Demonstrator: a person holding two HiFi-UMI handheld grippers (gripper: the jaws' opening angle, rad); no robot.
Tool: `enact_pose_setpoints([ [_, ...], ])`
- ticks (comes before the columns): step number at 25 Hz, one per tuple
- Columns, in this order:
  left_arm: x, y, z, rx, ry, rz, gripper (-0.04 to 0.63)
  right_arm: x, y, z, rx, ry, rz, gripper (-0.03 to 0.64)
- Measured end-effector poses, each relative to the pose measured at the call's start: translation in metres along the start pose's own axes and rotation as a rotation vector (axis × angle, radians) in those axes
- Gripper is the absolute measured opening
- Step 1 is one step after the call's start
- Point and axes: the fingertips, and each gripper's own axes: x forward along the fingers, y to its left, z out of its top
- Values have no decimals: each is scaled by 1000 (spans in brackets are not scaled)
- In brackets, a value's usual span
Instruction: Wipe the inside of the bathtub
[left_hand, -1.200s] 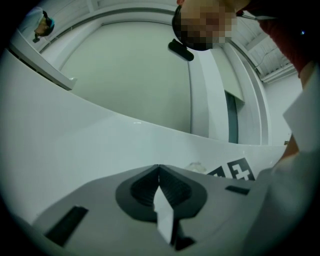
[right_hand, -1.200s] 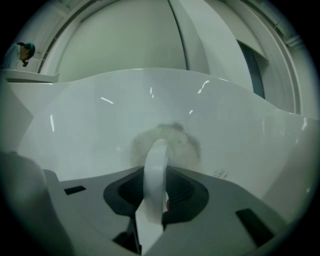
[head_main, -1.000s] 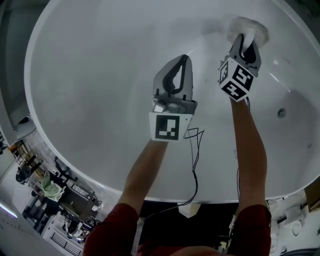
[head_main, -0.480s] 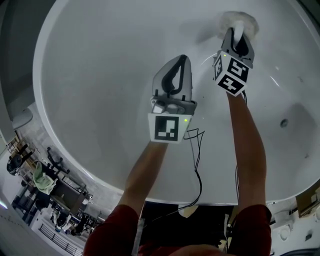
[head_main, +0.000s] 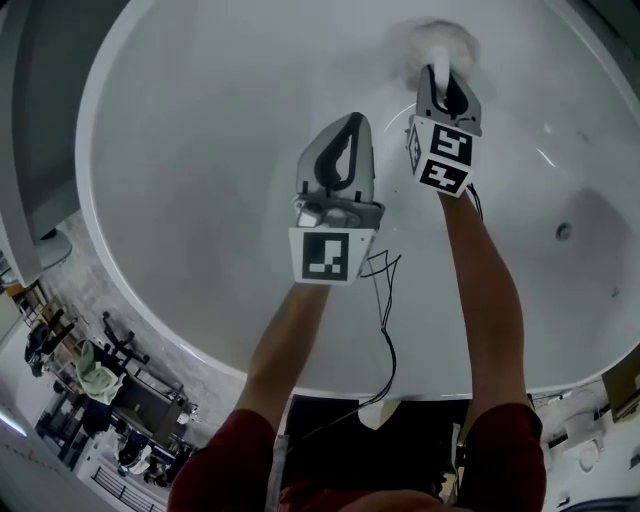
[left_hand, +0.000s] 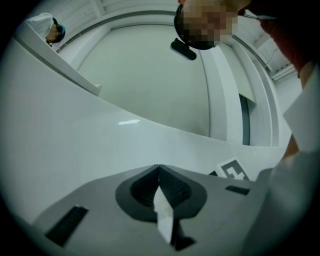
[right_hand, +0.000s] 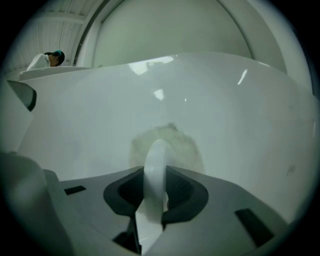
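The white bathtub (head_main: 200, 150) fills the head view, its inside curving under both arms. My right gripper (head_main: 442, 72) is shut on the white handle (right_hand: 155, 165) of a fluffy round scrubber (head_main: 432, 42), whose pad (right_hand: 175, 142) presses against the tub's far inner wall. My left gripper (head_main: 345, 135) hovers over the tub's middle, jaws shut together with nothing held; in the left gripper view its tips (left_hand: 159, 167) point at the tub wall (left_hand: 75, 140).
A drain fitting (head_main: 563, 231) sits in the tub's right side. Black cables (head_main: 385, 300) hang between my arms over the near rim. Cluttered floor with equipment (head_main: 100, 380) lies outside the tub at lower left. A person in white (right_hand: 45, 59) stands beyond the rim.
The right gripper and scrubber have slid leftward along the far tub wall. The left gripper has shifted slightly left, still shut.
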Motion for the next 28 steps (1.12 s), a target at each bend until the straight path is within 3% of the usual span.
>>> enact_pose_setpoints([
  [10,0,-100,28,28,-4,-117,17,-147,-72,18,101,-127,-90,95],
  [21,4,-322,44,50,-17,-345,17,-305,-250,30,131,-237,-311,95],
  [28,9,-452,44,83,-16,-487,17,-390,-363,9,160,-237,-464,95],
])
